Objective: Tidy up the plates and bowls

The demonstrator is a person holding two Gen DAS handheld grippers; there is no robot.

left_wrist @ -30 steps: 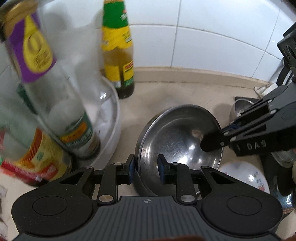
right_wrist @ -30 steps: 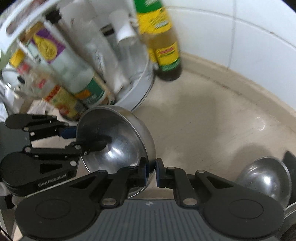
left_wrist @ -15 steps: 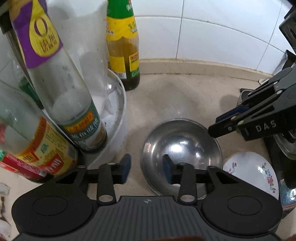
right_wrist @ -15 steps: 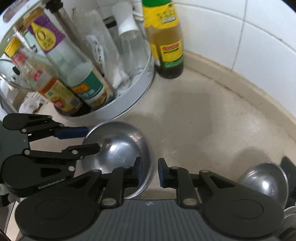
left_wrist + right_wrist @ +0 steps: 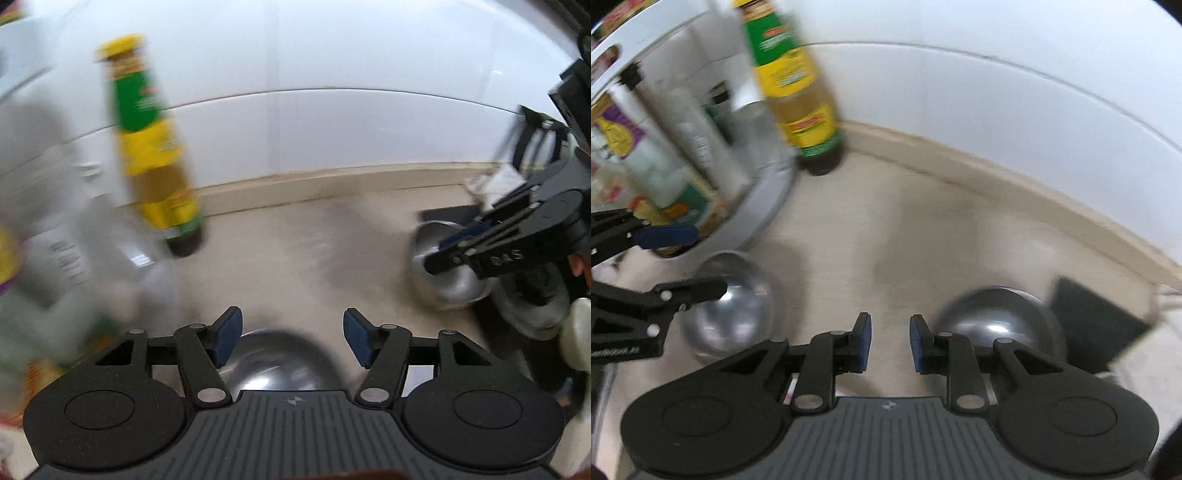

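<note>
Left gripper (image 5: 292, 339) is seen with its jaws opening and nothing between them – the steel bowl (image 5: 284, 363) sits upside down on the counter (image 5: 295, 258) just below, so that one looks released and parked. Right gripper (image 5: 890, 341) is only narrowly parted, also empty, with a second steel bowl (image 5: 997, 321) just beside its right finger (blurry, so contact can't be ruled out). Next move is judged to be a rim grip on that second bowl – wider jaws needed first.
</note>
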